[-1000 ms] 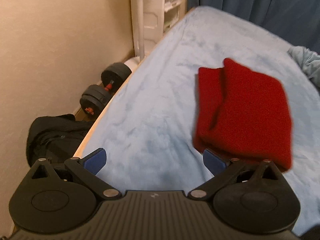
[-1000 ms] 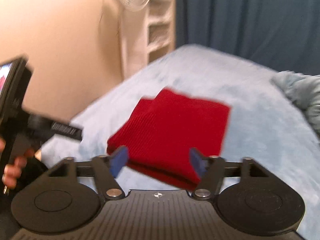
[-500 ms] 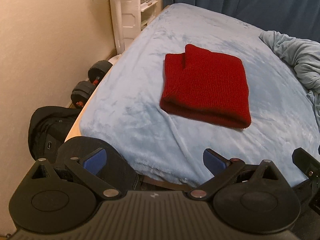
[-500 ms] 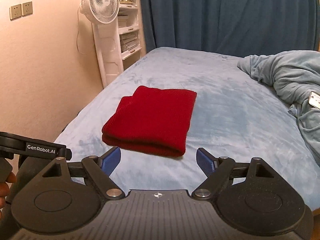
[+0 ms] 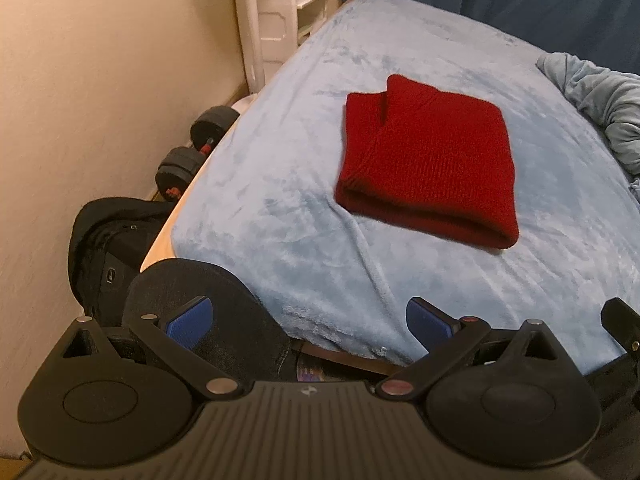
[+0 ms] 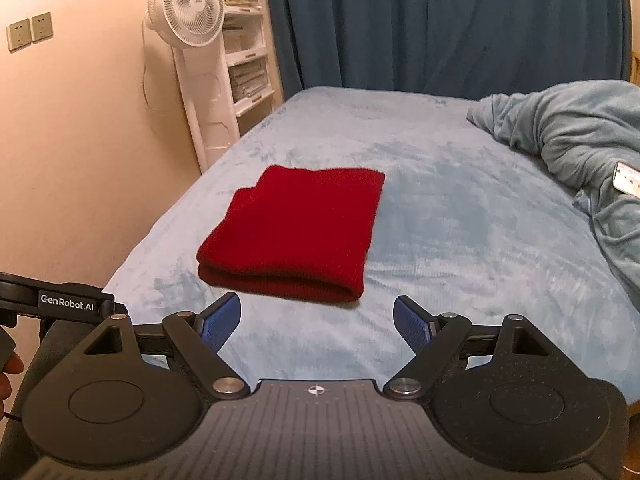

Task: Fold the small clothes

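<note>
A red knit garment (image 5: 428,160) lies folded into a neat rectangle on the light blue bed (image 5: 280,184); it also shows in the right wrist view (image 6: 292,236). My left gripper (image 5: 308,316) is open and empty, held back past the bed's near edge. My right gripper (image 6: 318,320) is open and empty, just short of the garment's near fold, above the blanket (image 6: 460,240). The left gripper's body (image 6: 60,304) shows at the left edge of the right wrist view.
A rumpled blue duvet (image 6: 580,136) lies at the bed's right. A white fan (image 6: 188,12) and shelf unit (image 6: 248,64) stand by the wall. Dumbbells (image 5: 192,148) and a black bag (image 5: 108,236) lie on the floor left of the bed.
Both grippers have pulled back from the folded red garment and risen; it now lies farther ahead, untouched on the bed. Both stayed open.
</note>
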Demonstrator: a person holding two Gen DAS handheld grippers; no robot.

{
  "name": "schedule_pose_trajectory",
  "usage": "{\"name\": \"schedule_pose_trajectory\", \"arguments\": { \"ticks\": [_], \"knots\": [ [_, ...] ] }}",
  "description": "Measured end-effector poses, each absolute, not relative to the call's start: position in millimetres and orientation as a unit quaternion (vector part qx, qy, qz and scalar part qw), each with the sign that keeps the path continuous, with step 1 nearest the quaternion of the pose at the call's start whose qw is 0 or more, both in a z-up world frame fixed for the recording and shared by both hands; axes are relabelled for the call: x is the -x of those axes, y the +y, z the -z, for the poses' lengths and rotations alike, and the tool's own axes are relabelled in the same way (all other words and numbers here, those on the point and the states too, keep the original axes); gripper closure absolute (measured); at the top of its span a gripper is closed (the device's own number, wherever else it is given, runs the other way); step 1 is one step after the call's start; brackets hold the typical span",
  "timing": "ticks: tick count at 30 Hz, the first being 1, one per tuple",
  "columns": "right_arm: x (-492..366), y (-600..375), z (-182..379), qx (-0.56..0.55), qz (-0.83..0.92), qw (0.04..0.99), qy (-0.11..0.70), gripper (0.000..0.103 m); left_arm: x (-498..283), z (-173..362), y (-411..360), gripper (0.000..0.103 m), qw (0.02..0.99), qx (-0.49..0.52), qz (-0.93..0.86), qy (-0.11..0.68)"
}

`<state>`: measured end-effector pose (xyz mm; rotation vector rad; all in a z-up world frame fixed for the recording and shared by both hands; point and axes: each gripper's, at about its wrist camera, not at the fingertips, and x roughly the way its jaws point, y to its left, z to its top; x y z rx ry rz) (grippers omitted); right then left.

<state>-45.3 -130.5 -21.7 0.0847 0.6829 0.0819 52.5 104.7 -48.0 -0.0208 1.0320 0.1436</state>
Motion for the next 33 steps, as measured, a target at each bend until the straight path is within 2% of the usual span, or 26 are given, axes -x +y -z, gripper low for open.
{"name": "schedule_pose_trajectory", "arguments": {
  "ticks": [18, 33],
  "knots": [
    [-14.5, -158.9, 53.0, -0.051, -0.026, 0.921, 0.385, 0.018, -116.7, 70.1, 89.1, 0.000, 0.843, 0.040, -0.081, 0.531],
    [-91.5, -214.4, 78.6, -0.084, -0.016, 0.905, 0.416, 0.016, -189.2, 100.3, 78.9, 0.000, 0.823, 0.116, -0.091, 0.549]
  ]
}}
